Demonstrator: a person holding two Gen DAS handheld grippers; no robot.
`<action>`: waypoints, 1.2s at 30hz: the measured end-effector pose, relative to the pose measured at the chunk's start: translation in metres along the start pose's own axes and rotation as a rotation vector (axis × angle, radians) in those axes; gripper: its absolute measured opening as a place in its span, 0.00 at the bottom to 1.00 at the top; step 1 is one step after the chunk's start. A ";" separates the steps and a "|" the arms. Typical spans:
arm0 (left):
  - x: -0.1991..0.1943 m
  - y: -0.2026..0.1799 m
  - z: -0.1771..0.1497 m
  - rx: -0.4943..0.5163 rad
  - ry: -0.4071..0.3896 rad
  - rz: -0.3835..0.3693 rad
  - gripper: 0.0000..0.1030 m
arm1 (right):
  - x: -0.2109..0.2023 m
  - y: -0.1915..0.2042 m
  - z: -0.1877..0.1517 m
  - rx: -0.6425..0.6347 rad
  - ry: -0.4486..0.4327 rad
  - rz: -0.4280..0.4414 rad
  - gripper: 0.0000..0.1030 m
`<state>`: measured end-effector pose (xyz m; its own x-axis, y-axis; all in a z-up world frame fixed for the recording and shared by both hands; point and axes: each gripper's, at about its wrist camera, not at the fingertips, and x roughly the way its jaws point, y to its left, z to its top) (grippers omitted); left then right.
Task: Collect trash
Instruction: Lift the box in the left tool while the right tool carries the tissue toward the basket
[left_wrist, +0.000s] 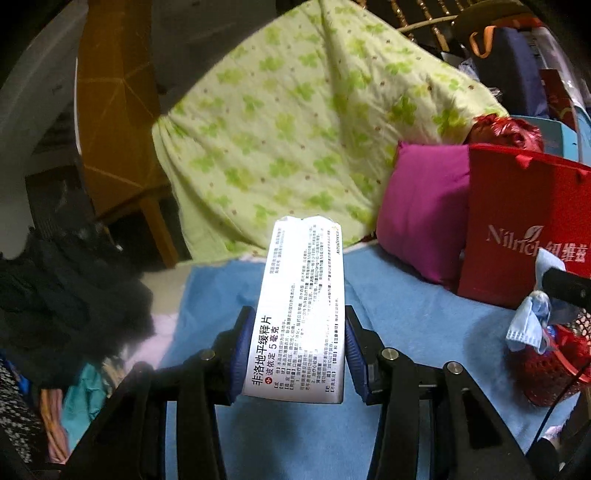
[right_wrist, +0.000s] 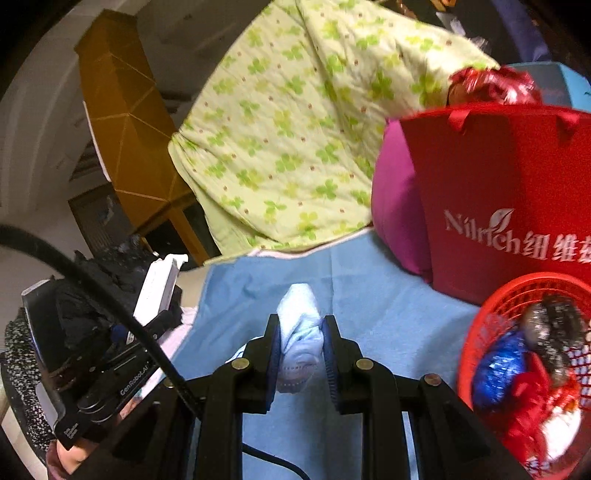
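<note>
My left gripper (left_wrist: 295, 328) is shut on a white medicine box (left_wrist: 301, 306) printed with black Chinese text, held above the blue sheet (left_wrist: 406, 325). It also shows from the side in the right wrist view (right_wrist: 159, 284). My right gripper (right_wrist: 301, 332) is shut on a crumpled light-blue face mask (right_wrist: 299, 336), also seen at the right of the left wrist view (left_wrist: 528, 325). A red mesh basket (right_wrist: 495, 317) at the lower right holds blue, red and dark wrappers. It shows in the left wrist view (left_wrist: 546, 373) under the mask.
A red Nilrich paper bag (right_wrist: 498, 192) stands behind the basket, next to a magenta pillow (left_wrist: 424, 214). A green-patterned quilt (left_wrist: 295, 129) lies at the back. Dark clothes (left_wrist: 66, 295) are piled at the left. A wooden cabinet (right_wrist: 125, 129) stands beyond.
</note>
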<state>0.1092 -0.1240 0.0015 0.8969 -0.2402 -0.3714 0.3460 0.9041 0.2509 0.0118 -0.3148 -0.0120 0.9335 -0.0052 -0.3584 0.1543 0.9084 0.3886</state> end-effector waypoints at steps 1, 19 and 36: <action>-0.008 -0.002 0.001 0.006 -0.009 0.001 0.47 | -0.009 0.002 0.001 -0.004 -0.012 0.002 0.23; -0.106 -0.031 0.003 0.081 -0.091 -0.028 0.47 | -0.110 0.013 0.001 -0.038 -0.152 0.019 0.23; -0.124 -0.051 0.006 0.124 -0.111 -0.055 0.47 | -0.140 -0.006 0.003 -0.016 -0.206 -0.010 0.23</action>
<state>-0.0177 -0.1427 0.0403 0.8983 -0.3315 -0.2886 0.4203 0.8398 0.3436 -0.1188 -0.3204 0.0388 0.9786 -0.0980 -0.1808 0.1603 0.9142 0.3722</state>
